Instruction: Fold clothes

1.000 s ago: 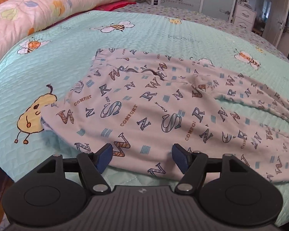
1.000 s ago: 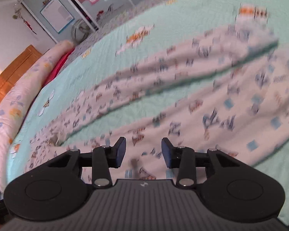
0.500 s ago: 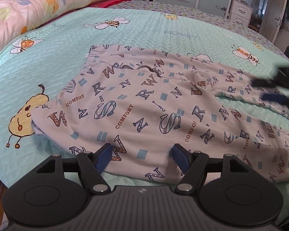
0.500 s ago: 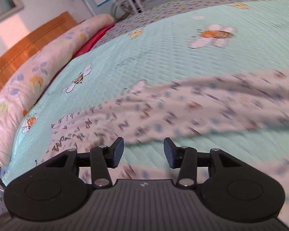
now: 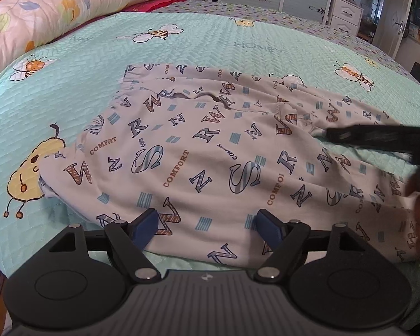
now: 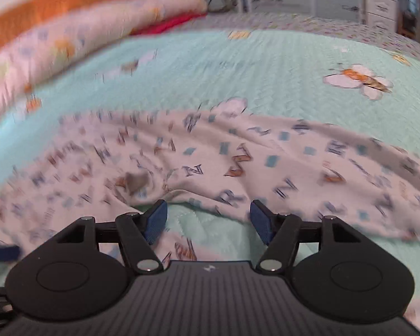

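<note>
- Lying spread on the bed, the letter-printed pajama pants have their waistband toward the pillow side and both legs running off to the right, one leg nearer the bed's front edge.
- Left tool hovers low at the near edge of the pants' hip area, jaws wide apart and holding nothing — the cloth passes between and beyond the blue pads untouched, as far as I can tell.
- Right tool, also spread wide and empty, sits over the gap where the two legs part near the crotch; its view is blurred, so contact with the fabric cannot be judged.
- Step in hand, by my reading: the approach before the first fold — no crease made yet.
- Next move likely calls for each tool to close on one layer's edge, then carrying one leg over the other while keeping the cloth flat.
</note>
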A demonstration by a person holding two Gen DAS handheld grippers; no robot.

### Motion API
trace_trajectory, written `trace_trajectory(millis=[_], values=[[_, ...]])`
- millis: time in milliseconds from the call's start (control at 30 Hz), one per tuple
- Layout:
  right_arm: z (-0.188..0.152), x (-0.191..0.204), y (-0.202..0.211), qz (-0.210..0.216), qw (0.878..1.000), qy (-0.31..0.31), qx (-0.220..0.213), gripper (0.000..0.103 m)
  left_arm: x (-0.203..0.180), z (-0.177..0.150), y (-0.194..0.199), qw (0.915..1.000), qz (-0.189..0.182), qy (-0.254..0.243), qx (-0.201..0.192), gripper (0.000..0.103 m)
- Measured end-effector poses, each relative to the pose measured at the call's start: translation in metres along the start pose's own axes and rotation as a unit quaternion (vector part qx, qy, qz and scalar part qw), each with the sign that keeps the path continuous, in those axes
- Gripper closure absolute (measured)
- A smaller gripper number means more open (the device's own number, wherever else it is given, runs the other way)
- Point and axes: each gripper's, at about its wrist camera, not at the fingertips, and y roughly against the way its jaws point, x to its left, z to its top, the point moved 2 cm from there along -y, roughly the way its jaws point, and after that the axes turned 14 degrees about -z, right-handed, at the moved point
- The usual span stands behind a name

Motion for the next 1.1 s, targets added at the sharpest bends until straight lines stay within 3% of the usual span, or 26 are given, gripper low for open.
trace_trajectory(millis=[133,267,367,533,633,733,933,1100], values=[[-0.009,-0.027,0.034,0.011,0.999,-0.040,-0.028,0.037,-0.001,0.000,0.002,1.0000,0.002,0.000,0.001,0.023],[-0.022,-0.050,0.048,-0.006,0.997,-0.070,-0.020,0.037,-0.003,-0.001,0.008,1.0000,0.000,0.002,-0.002,0.023],[-0.030,-0.053,0.055,0.021,0.995,-0.098,-0.012,0.037,-0.004,-0.004,0.008,1.0000,0.002,0.000,0.000,0.023],[-0.039,0.002,0.054,0.073,0.997,-0.017,-0.016,0.037,-0.007,-0.006,0.006,0.9999,0.009,-0.007,0.005,0.023],[-0.054,0.028,0.035,0.034,0.997,0.070,0.007,0.037,0.002,-0.008,0.012,0.9999,0.005,0.009,0.002,0.023],[-0.062,0.021,0.039,0.009,0.996,0.084,-0.016,0.037,0.013,-0.011,0.021,0.9995,0.000,0.031,-0.003,0.023],[-0.062,-0.028,0.074,-0.024,0.999,0.001,-0.024,0.037,0.037,-0.018,0.038,0.9969,-0.009,0.077,-0.014,0.023],[-0.078,-0.101,0.110,-0.042,0.990,-0.131,-0.009,0.037,0.056,-0.024,0.052,0.9929,-0.016,0.116,-0.022,0.023]])
